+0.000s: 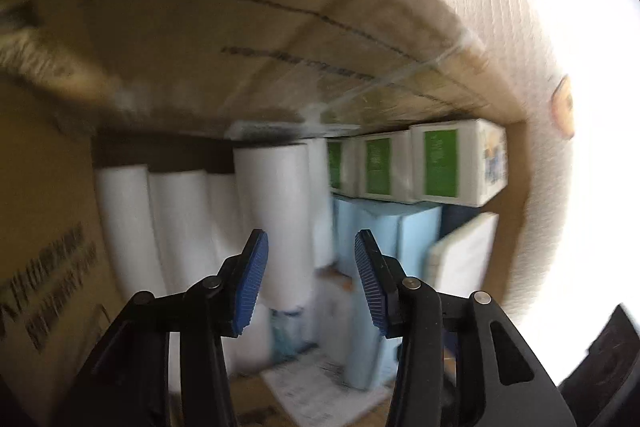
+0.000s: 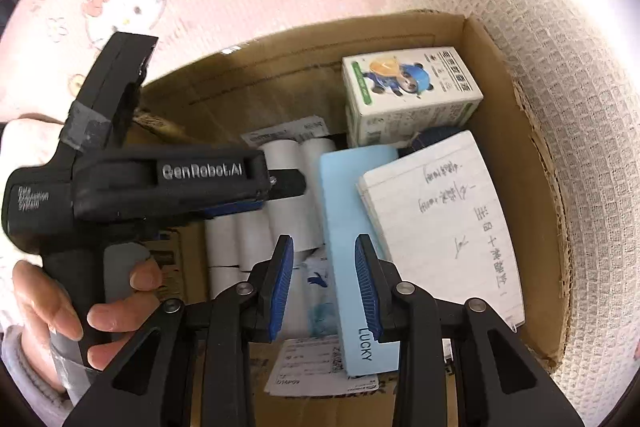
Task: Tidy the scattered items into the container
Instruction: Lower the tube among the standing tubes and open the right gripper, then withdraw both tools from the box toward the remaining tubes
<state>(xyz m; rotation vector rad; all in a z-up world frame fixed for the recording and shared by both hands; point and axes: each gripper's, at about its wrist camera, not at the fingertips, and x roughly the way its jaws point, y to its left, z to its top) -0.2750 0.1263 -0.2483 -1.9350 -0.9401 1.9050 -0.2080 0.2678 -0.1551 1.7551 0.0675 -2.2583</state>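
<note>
A: What is the left gripper (image 1: 311, 283) doing?

B: It reaches down into the cardboard box (image 1: 44, 195). Its blue pads (image 1: 250, 287) stand apart and press on nothing; a white roll (image 1: 276, 211) stands upright just beyond the left finger, partly in the gap, with no pad on it.

A: What else lies beyond those fingers?

B: More white rolls (image 1: 132, 227) stand in a row to the left of the left finger. Ahead of the right finger is a light blue box (image 1: 380, 227), and above it three white cartons with green panels (image 1: 440, 167) side by side under the box flap.

A: And the right gripper (image 2: 324, 283)?

B: It hangs over the same cardboard box (image 2: 516, 131), pointing steeply down. Its jaws are loose, holding nothing. The light blue box (image 2: 352, 211) marked LUCKY lies under the gap and the right finger, though I cannot tell if the finger touches it.

A: Anything beside them?

B: A notepad (image 2: 444, 219) with handwriting leans to the right of the right finger. A white carton with a cartoon bear (image 2: 408, 87) sits beyond it. The white rolls (image 2: 288, 223) lie left of the left finger, and further left a hand (image 2: 52, 307) grips the other gripper's handle
</note>
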